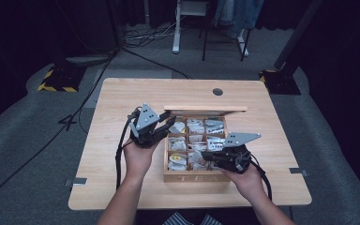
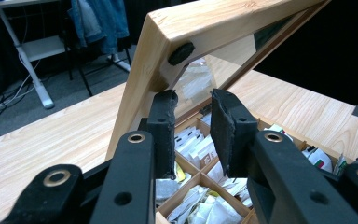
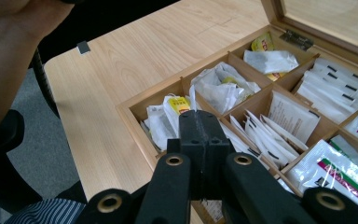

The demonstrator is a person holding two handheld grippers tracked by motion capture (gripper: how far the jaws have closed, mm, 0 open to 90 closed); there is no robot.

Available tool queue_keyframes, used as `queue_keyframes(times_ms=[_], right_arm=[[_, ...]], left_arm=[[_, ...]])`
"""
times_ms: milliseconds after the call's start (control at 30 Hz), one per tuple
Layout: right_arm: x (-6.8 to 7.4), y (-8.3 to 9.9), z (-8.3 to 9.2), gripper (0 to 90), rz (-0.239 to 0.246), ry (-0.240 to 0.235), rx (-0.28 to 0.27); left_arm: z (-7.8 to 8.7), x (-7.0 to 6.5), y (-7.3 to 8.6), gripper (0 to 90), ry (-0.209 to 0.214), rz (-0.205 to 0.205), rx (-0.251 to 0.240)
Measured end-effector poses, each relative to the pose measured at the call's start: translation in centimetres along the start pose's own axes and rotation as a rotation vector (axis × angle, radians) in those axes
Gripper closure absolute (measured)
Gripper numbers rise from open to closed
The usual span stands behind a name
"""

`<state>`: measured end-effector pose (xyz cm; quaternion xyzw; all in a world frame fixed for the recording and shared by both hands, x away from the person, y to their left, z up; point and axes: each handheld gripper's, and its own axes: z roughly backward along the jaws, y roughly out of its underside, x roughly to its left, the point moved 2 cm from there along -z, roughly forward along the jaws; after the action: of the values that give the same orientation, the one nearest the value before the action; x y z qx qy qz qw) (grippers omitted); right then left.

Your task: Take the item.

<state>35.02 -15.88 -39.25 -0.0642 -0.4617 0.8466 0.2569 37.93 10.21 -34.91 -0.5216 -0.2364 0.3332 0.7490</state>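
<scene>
Right gripper (image 3: 199,116) sits closest to me, its jaws pressed flat together above the front corner compartment of the box (image 3: 135,112). The bags (image 3: 161,119) there, one with a yellow tag, lie just under and beyond the tips, and I cannot tell whether a thin edge is pinched between them. If one is, my worry is that a lift drags its neighbours out over the divider, or that the paper tears. If none is, I come away with nothing. The left gripper (image 2: 193,100) is up at the raised lid (image 2: 205,18) with its jaws parted by a narrow gap. The lid's pane shows through that gap and its wooden side rail runs down just behind one jaw, so nothing is clamped. I judge the lid is at best propped, so a small slip of that hand could let it drop onto the right gripper and the bags. The box stands mid-surface (image 3: 135,51), open toward me.
</scene>
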Motion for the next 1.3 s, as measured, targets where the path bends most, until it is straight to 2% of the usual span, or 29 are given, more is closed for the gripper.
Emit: queue_keyframes(times_ms=[233, 600, 1000, 1233, 1300], right_arm=[[-0.2, -0.4, 0.9, 90.0, -0.004, 0.022, -0.033], [-1.6, -0.8, 2.7, 90.0, -0.029, 0.077, -0.068], [-5.0, -0.5, 5.9, 90.0, -0.089, 0.19, -0.117], [-6.5, -0.2, 7.0, 90.0, -0.111, 0.248, -0.129], [-7.3, 0.1, 7.4, 90.0, -0.136, 0.272, -0.133]], left_arm=[[0.1, 0.1, 0.0, 70.2, -0.002, 0.004, -0.005], [0.1, 0.1, 0.0, 70.2, -0.001, 0.003, -0.006], [0.1, 0.1, 0.0, 70.2, 0.0, 0.0, -0.002], [0.1, 0.1, 0.0, 69.9, 0.003, -0.001, 0.0], [0.1, 0.1, 0.0, 69.9, 0.001, -0.005, 0.002]])
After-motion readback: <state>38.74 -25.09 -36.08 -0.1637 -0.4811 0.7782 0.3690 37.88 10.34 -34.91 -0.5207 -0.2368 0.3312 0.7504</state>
